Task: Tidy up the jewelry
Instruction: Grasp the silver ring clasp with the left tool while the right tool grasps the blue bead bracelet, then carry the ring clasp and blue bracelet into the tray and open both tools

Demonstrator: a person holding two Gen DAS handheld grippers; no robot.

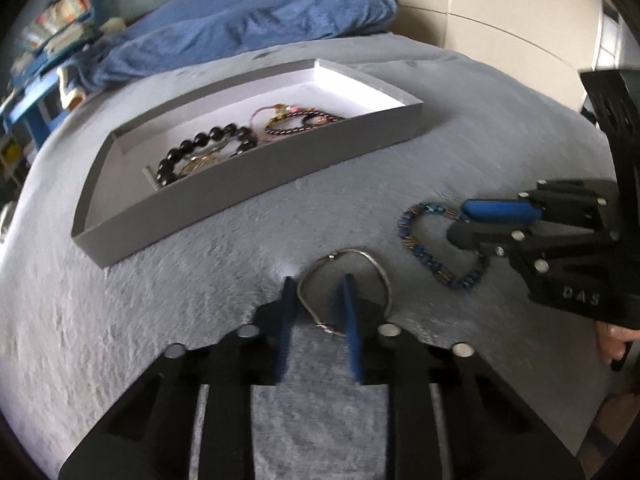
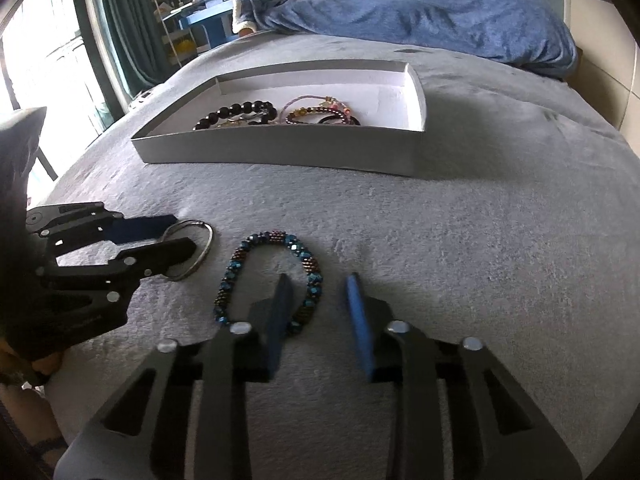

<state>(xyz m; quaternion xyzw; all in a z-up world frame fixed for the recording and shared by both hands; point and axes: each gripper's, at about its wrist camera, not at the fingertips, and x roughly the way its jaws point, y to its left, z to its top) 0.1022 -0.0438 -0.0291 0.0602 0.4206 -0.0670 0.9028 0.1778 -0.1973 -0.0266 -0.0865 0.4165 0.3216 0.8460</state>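
A thin silver bangle [image 1: 347, 280] lies on the grey bedspread. My left gripper [image 1: 318, 284] is open, one finger outside the ring and one inside it, straddling its left side. A blue and brown beaded bracelet [image 2: 269, 276] lies to its right. My right gripper [image 2: 318, 284] is open, its left finger inside the loop and its right finger outside, straddling the right side. A shallow grey box [image 1: 328, 156] with white lining holds a black bead bracelet [image 1: 208, 148] and several other bracelets. The bangle [image 2: 200, 248] and left gripper [image 2: 176, 236] also show in the right wrist view.
A blue blanket [image 2: 420, 12] lies bunched at the far end of the bed. A blue shelf with clutter [image 2: 216, 4] and a window with green curtains [image 2: 116, 40] stand beyond the bed on the left. A cream wall [image 1: 500, 4] is on the right.
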